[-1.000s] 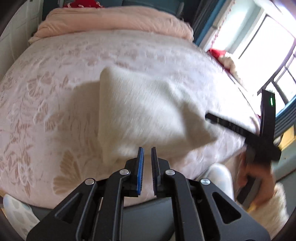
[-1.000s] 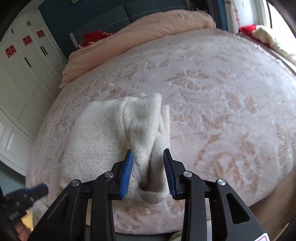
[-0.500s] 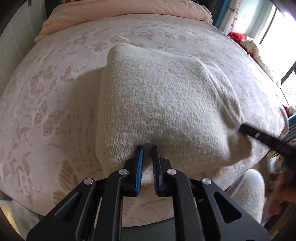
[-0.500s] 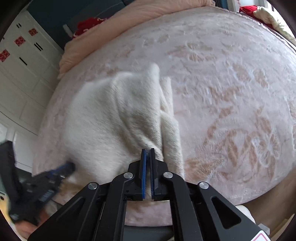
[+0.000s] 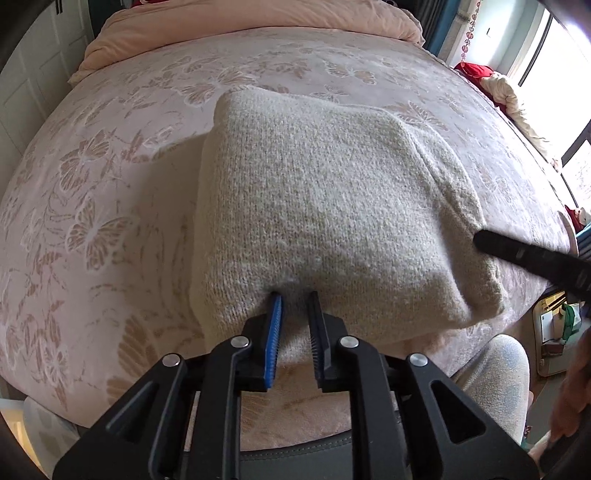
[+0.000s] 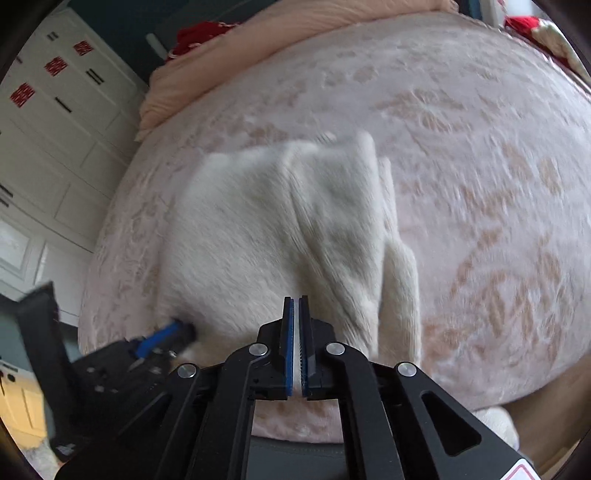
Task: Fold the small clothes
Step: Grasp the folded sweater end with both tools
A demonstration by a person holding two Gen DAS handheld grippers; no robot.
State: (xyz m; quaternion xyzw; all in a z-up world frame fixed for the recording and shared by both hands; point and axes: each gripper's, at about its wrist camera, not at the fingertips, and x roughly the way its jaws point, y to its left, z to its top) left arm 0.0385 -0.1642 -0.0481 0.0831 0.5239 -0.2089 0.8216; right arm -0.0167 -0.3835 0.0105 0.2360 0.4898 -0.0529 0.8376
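A cream knit garment [image 5: 332, 199] lies folded into a rough square on the pink bedspread [image 5: 110, 184]. My left gripper [image 5: 293, 295] is at its near edge. The jaws are opening, with the knit edge loose in the narrow gap between them. My right gripper [image 6: 296, 298] is shut on the garment [image 6: 258, 229] near its right side, and the folds run toward the tips. From the left wrist view the right gripper [image 5: 476, 236] shows as a black bar touching the garment's right edge. The left gripper's blue pad [image 6: 177, 328] shows at the lower left of the right wrist view.
A peach duvet [image 5: 258, 18] is bunched along the far end of the bed. White wardrobe doors [image 6: 55, 110] stand to the left. A person's leg in grey trousers [image 5: 491, 369] is beside the bed's near edge. Red and cream cloth [image 5: 491, 81] lies by the bright window.
The garment came down and now lies flat on the bed. My left gripper lowered to its near edge and its jaws have parted slightly. My right gripper closed on a fold and shifted sideways.
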